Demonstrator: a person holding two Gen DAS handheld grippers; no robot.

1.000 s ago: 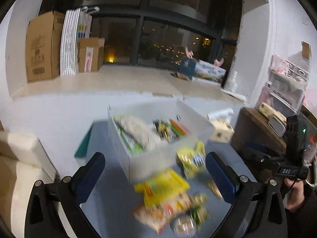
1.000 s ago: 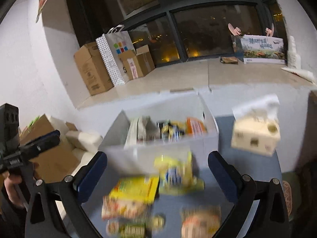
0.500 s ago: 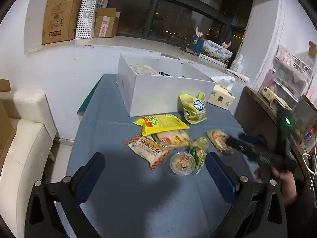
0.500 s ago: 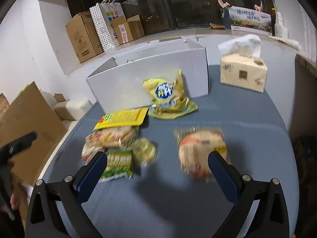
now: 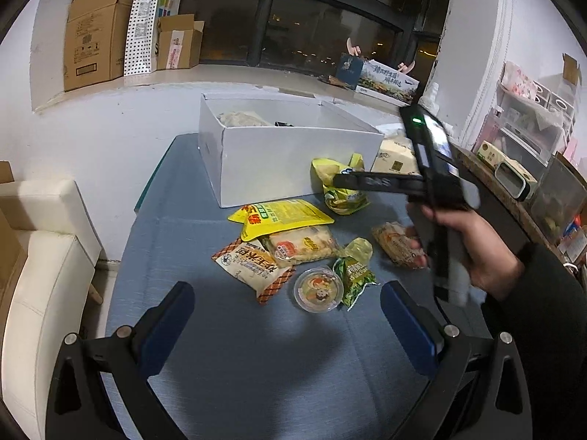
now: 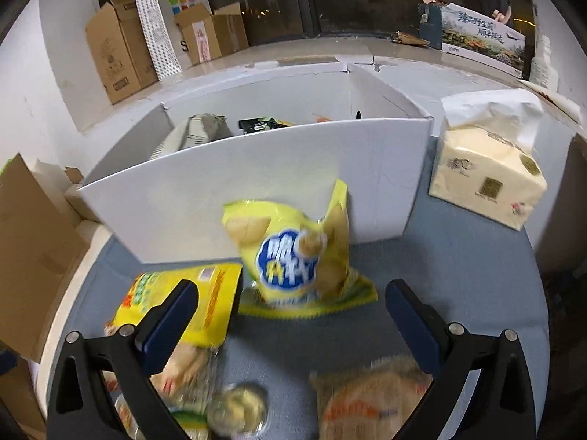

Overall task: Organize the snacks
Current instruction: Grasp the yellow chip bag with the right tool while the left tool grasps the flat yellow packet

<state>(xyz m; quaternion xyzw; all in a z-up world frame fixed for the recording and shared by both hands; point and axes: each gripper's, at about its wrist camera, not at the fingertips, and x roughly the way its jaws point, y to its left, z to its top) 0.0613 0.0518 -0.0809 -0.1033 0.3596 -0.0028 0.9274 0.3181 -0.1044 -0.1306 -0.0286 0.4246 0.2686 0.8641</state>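
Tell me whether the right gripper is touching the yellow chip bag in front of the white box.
Apart. The right wrist view shows the right gripper open, its fingers on either side of the yellow chip bag with blue tabletop visible between.

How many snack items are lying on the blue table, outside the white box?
7: the chip bag leaning by the white box, flat yellow pouch, clear cracker pack, brown-edged packet, round cup, green packet, and a pack partly hidden behind the right gripper.
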